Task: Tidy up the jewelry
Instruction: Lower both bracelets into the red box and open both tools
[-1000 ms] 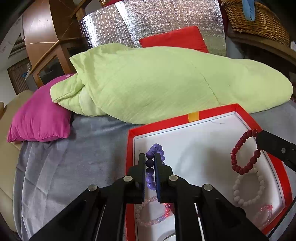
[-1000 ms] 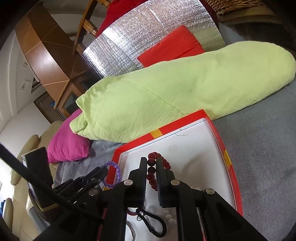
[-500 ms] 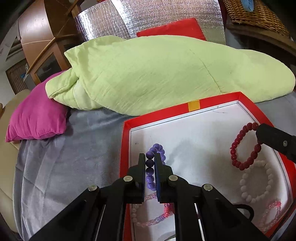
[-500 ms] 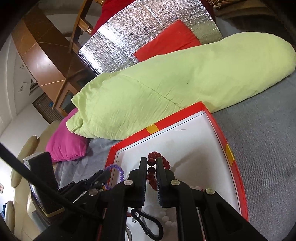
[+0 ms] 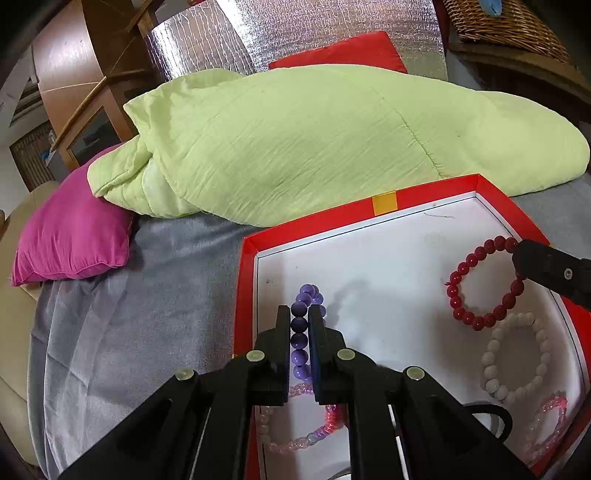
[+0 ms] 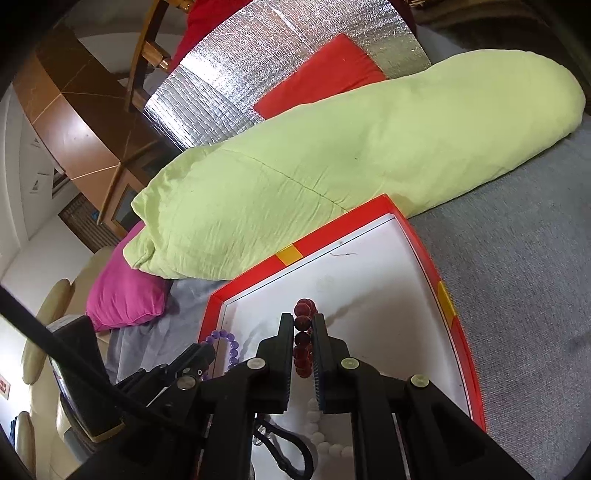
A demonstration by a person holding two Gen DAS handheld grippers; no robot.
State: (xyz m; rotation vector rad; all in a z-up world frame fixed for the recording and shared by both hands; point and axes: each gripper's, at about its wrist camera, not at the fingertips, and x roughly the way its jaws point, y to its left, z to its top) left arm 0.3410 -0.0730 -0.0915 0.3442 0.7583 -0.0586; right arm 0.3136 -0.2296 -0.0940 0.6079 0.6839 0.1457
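A red box [image 5: 317,221] with a white inside lies on a grey bed; it also shows in the right wrist view [image 6: 369,221]. My left gripper [image 5: 299,314] is shut on a purple bead bracelet [image 5: 300,332] over the box's left side. My right gripper [image 6: 302,321] is shut on a dark red bead bracelet [image 6: 303,343], seen in the left wrist view [image 5: 480,284] over the box's right side. A white bead bracelet [image 5: 517,358] and two pink bracelets [image 5: 295,435] [image 5: 550,417] lie in the box.
A light green duvet [image 5: 314,140] lies rolled behind the box. A magenta pillow [image 5: 74,236] is at the left, a red cushion [image 5: 343,55] and silver foil mat [image 5: 240,33] behind. A black cord loop [image 6: 291,450] lies in the box near me.
Both grippers have moved slightly forward over the box, each still holding its bracelet. The box and duvet look closer.
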